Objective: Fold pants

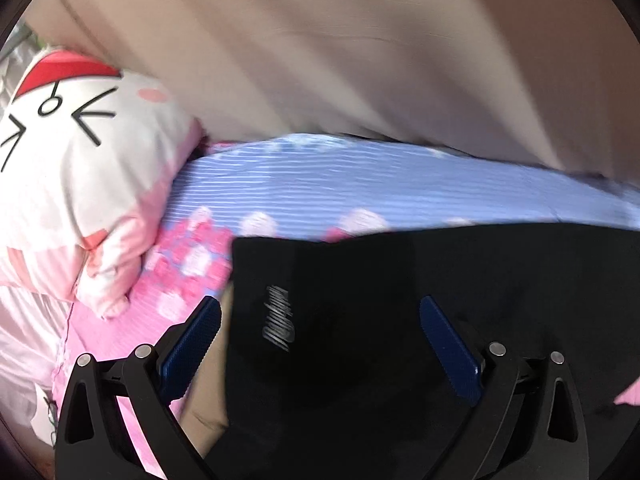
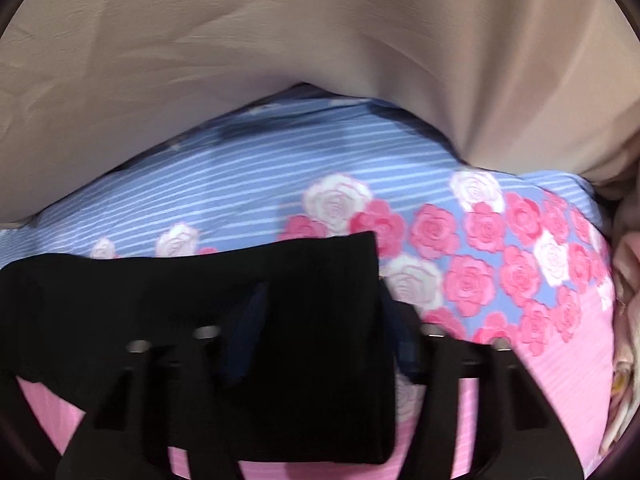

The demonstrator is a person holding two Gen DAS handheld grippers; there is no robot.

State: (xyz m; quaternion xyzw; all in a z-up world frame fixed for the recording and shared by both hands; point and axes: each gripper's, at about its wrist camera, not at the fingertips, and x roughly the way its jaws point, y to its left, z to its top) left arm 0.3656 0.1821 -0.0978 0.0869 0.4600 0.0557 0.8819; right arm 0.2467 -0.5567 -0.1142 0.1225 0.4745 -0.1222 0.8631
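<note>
Black pants (image 1: 400, 280) with a grey logo lie flat on a flowered bedsheet (image 1: 360, 184). In the left wrist view my left gripper (image 1: 320, 346) stands wide open over the pants' left end, its blue pads on either side of the logo and clear of the cloth. A beige patch (image 1: 208, 400) shows beside that edge. In the right wrist view the pants (image 2: 160, 288) end in a straight right edge. My right gripper (image 2: 324, 336) is blurred and straddles this end with its jaws partly apart. One pad lies over the cloth, the other at its edge.
A white and pink cartoon pillow (image 1: 80, 160) lies at the left. Beige cloth (image 2: 240, 40) hangs behind the bed across both views. The blue-striped, rose-printed sheet (image 2: 480, 272) extends right of the pants, with pale bundled fabric (image 2: 628, 280) at the far right.
</note>
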